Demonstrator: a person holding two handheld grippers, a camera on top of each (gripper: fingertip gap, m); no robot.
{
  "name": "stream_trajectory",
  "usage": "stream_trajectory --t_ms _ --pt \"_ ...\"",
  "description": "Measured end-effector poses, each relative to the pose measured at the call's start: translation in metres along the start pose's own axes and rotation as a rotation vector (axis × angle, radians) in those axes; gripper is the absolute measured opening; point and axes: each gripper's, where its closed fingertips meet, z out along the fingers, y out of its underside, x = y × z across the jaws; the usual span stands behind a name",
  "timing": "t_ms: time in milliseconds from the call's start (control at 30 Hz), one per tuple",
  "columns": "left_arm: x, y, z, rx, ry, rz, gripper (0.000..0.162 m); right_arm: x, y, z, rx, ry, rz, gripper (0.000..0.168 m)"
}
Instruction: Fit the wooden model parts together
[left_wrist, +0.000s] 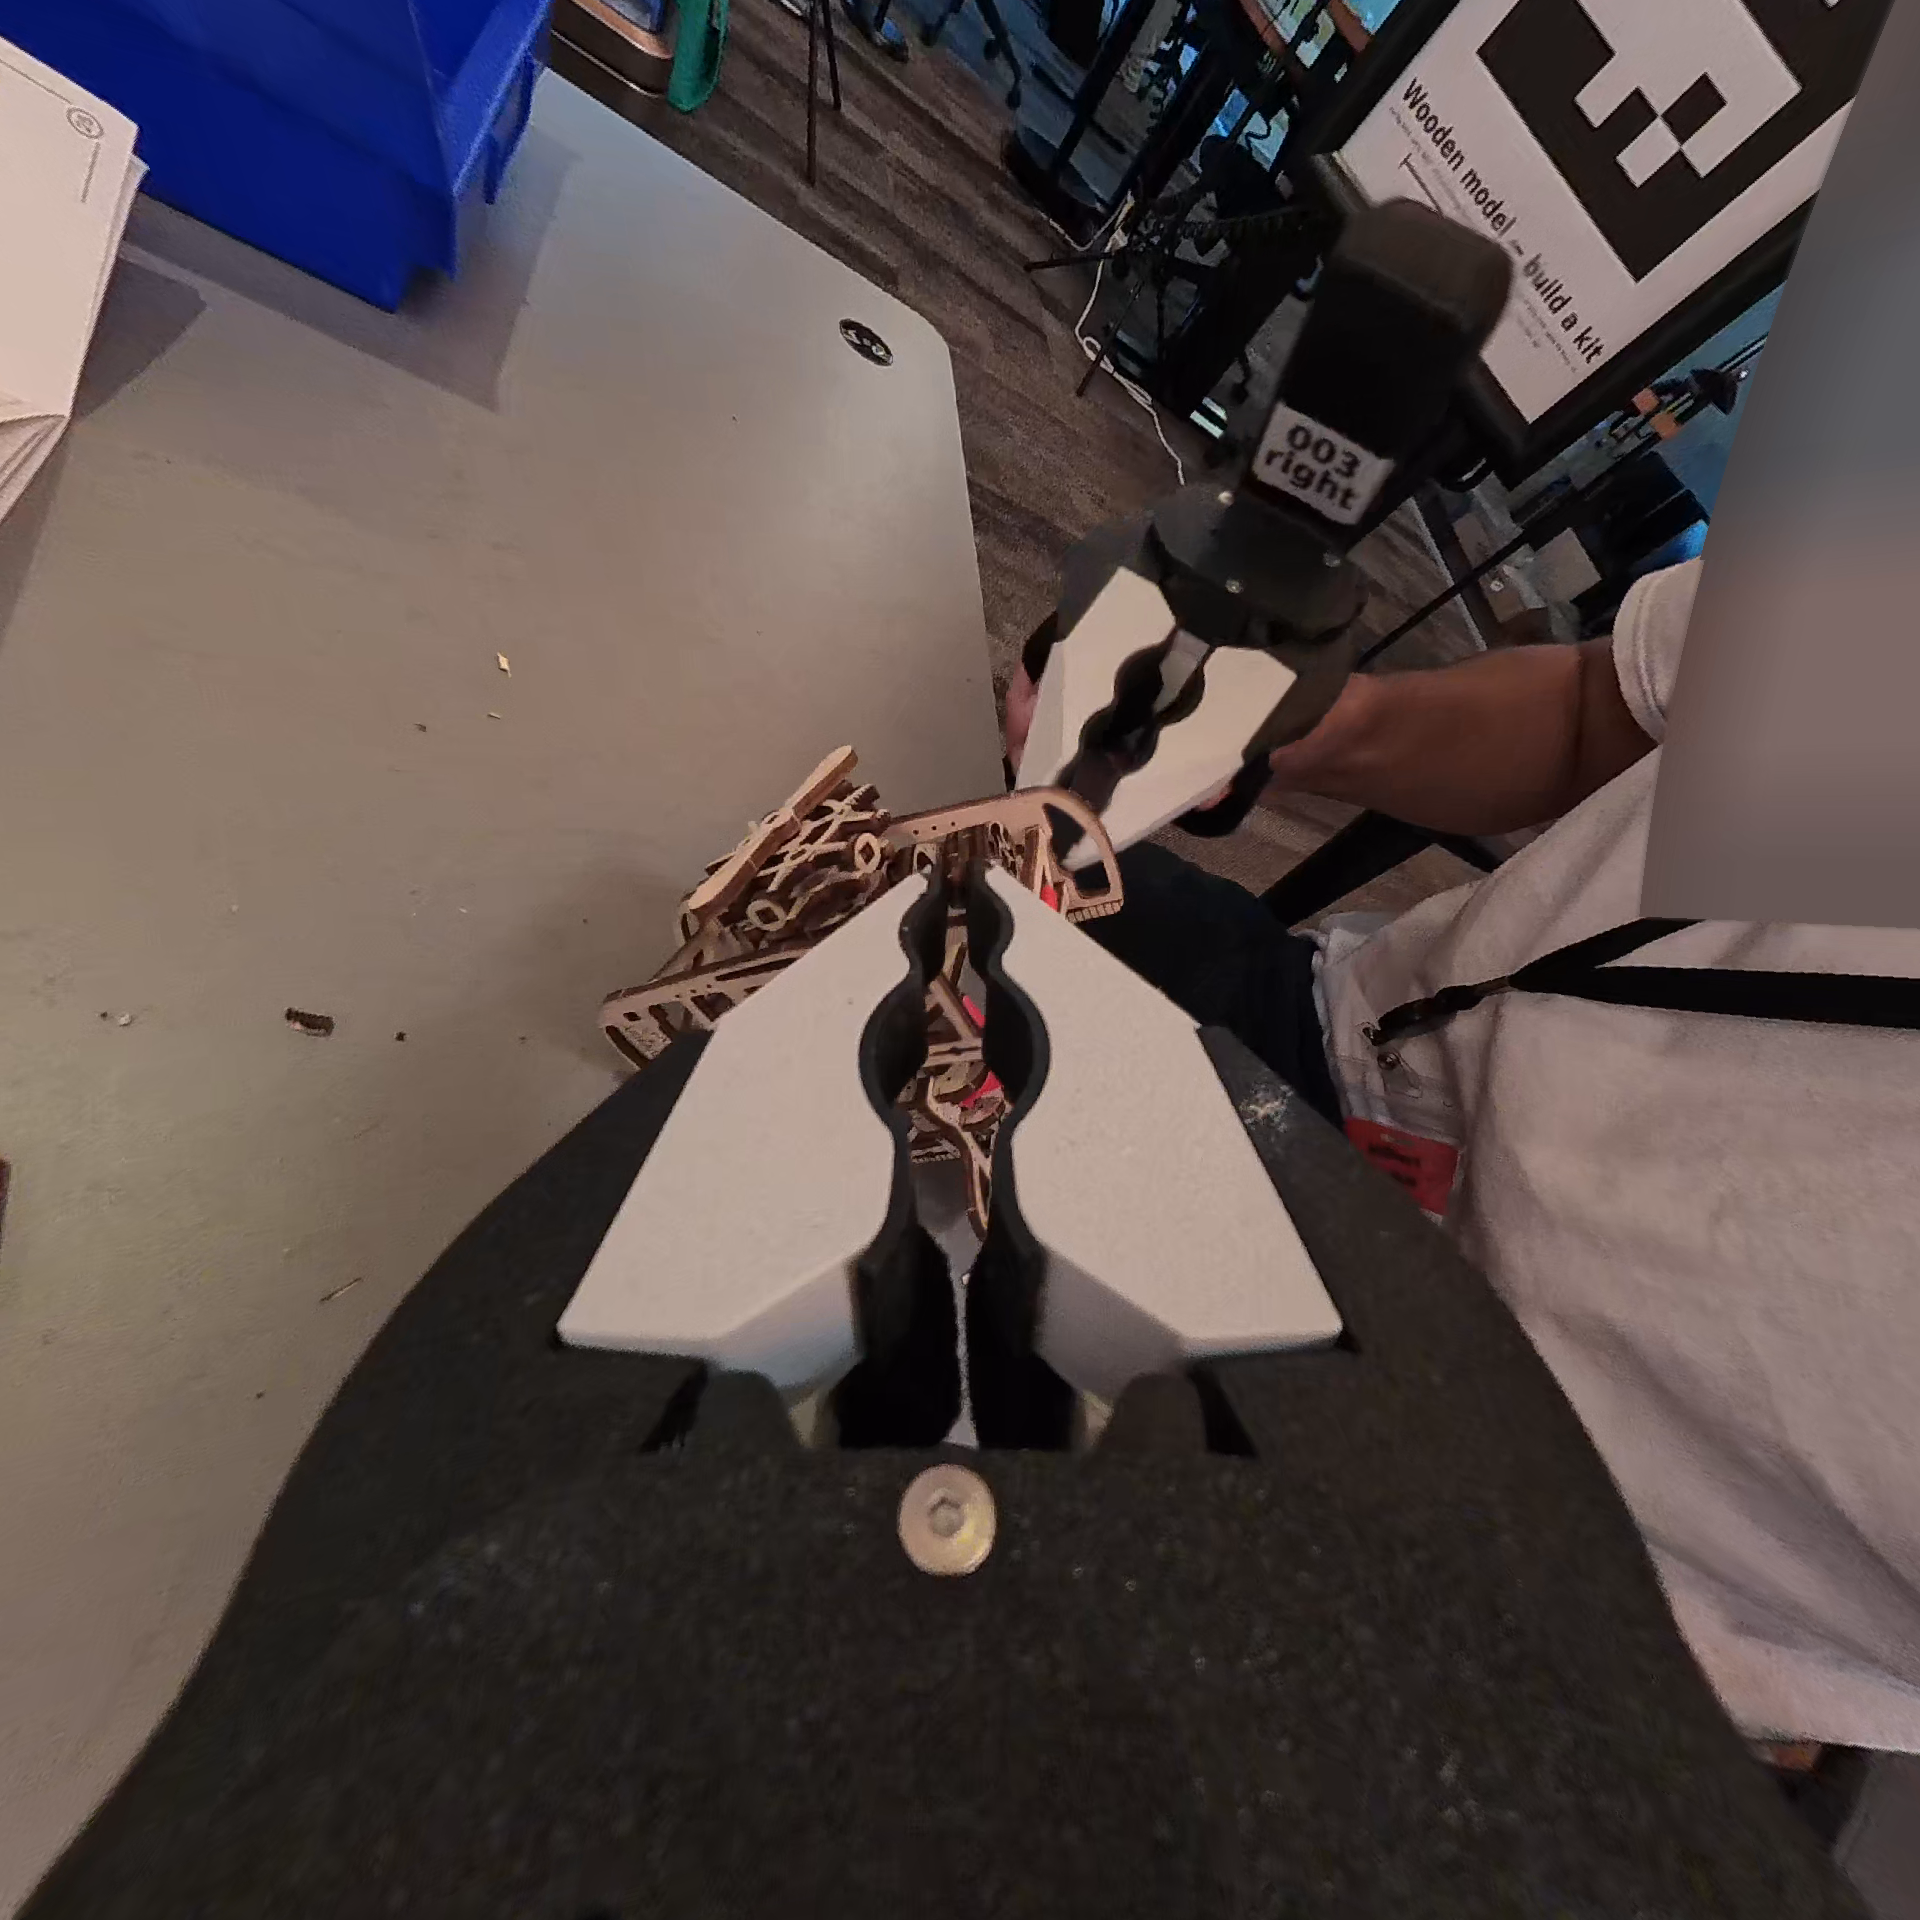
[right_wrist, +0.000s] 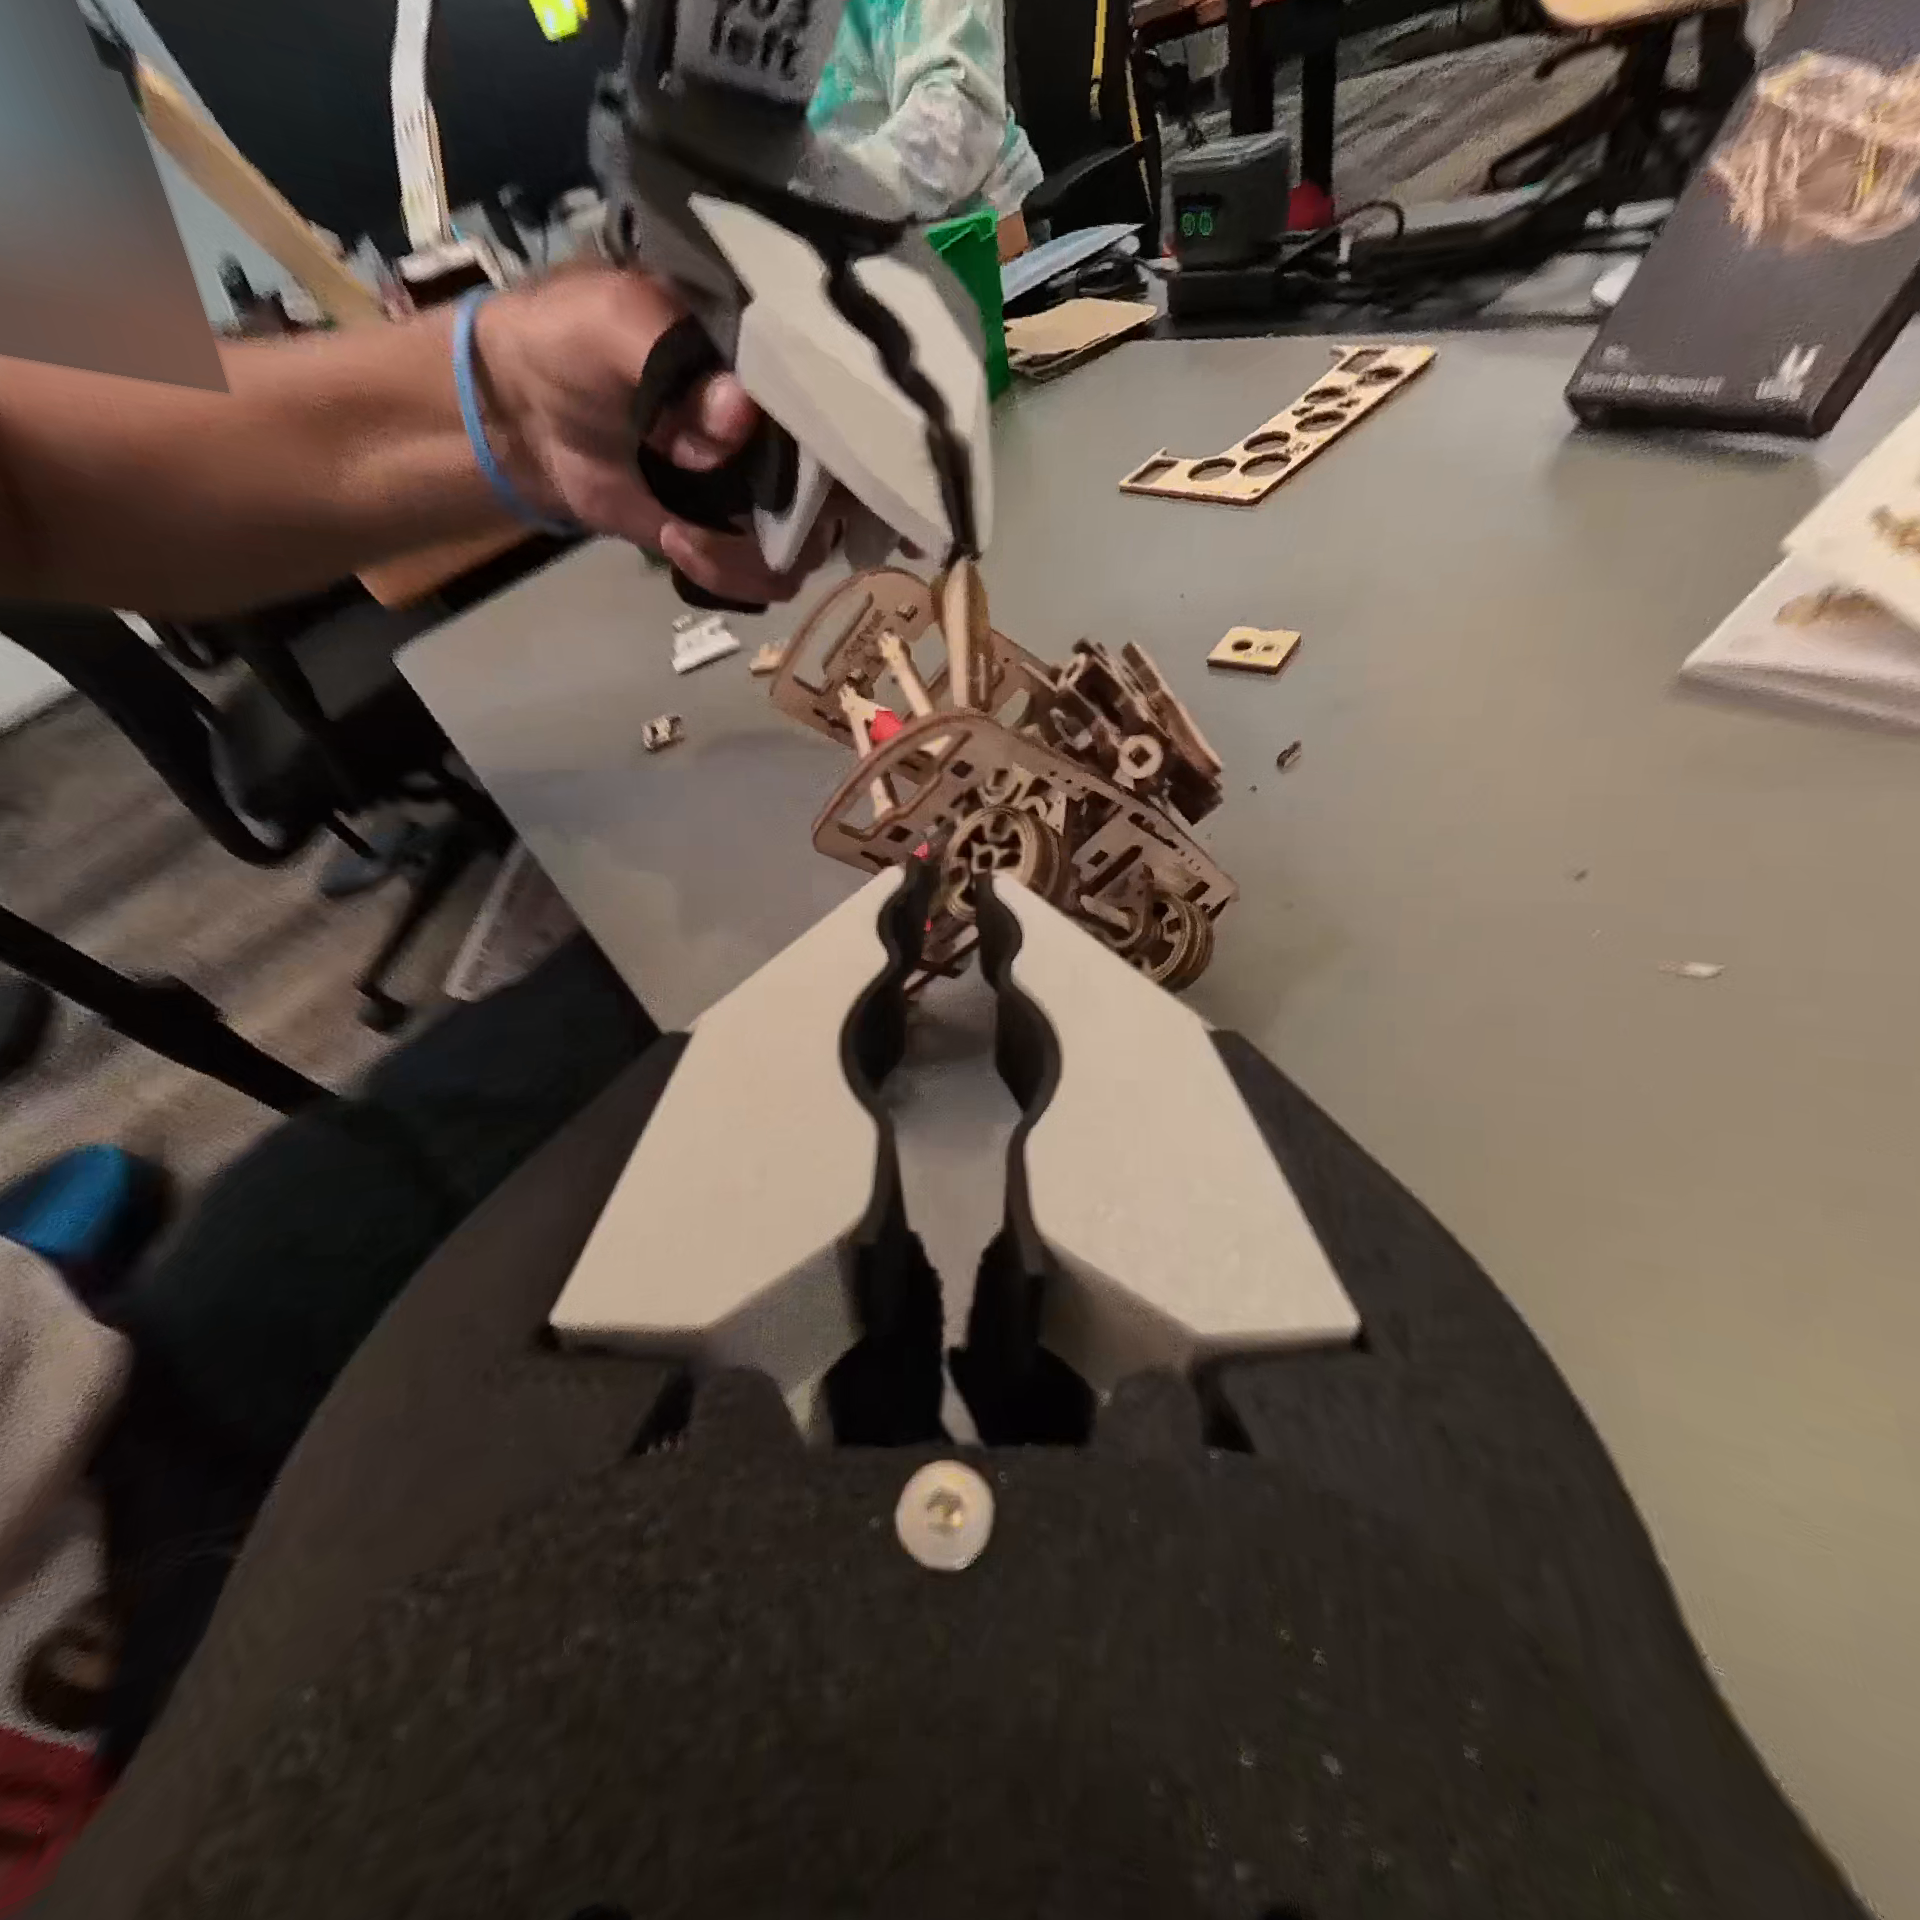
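Note:
The partly built wooden model (right_wrist: 1091, 810), a vehicle frame with wheels and gears, stands tilted on the grey table (right_wrist: 1455, 831) near its front corner. It also shows in the left wrist view (left_wrist: 790, 904). My left gripper (left_wrist: 951, 888) comes down from above, seen too in the right wrist view (right_wrist: 961, 551). It is shut on a thin oval wooden part (right_wrist: 966, 623) that stands upright inside the model's frame. My right gripper (right_wrist: 948, 883) is shut on the model's curved side frame (right_wrist: 914, 769), next to a wheel. It shows from the other side in the left wrist view (left_wrist: 1081, 831).
A wooden sheet with round cut-outs (right_wrist: 1288, 426), a small square piece (right_wrist: 1254, 647) and scraps lie on the table. A dark box (right_wrist: 1766, 260) and booklets (right_wrist: 1829, 623) are at the right. Blue bins (left_wrist: 312, 135) and white sheets (left_wrist: 52, 260) stand farther off. The table edge and a person's body are close. The tips of one gripper are about 7 centimetres away from the tips of the other. The small square piece (right_wrist: 1254, 647) is about 20 centimetres from my left fingertips.

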Motion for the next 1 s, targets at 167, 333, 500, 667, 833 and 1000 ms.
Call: stream_trajectory --t_ms 167,333,500,667,833,1000 --pt "0.001 0.0 0.004 -0.028 -0.001 -0.001 0.0 -0.001 0.001 0.007 0.001 0.094 -0.253 0.008" --pt "0.002 -0.002 0.008 -0.038 0.01 -0.009 0.0 0.0 -0.003 0.005 0.026 0.14 -0.43 0.011" --pt "0.002 -0.002 0.012 -0.038 0.028 -0.027 0.0 0.005 -0.005 0.005 0.044 0.161 -0.473 0.011" --pt "0.001 -0.001 0.016 -0.034 0.055 -0.068 0.0 0.005 -0.002 0.008 0.043 0.131 -0.493 0.011" --pt "0.001 0.001 0.018 -0.066 0.063 -0.06 0.0 0.006 -0.004 0.008 0.058 0.159 -0.528 0.007" --pt "0.0 0.002 0.02 -0.081 0.062 -0.053 0.0 0.005 -0.007 0.007 0.069 0.169 -0.54 0.006"
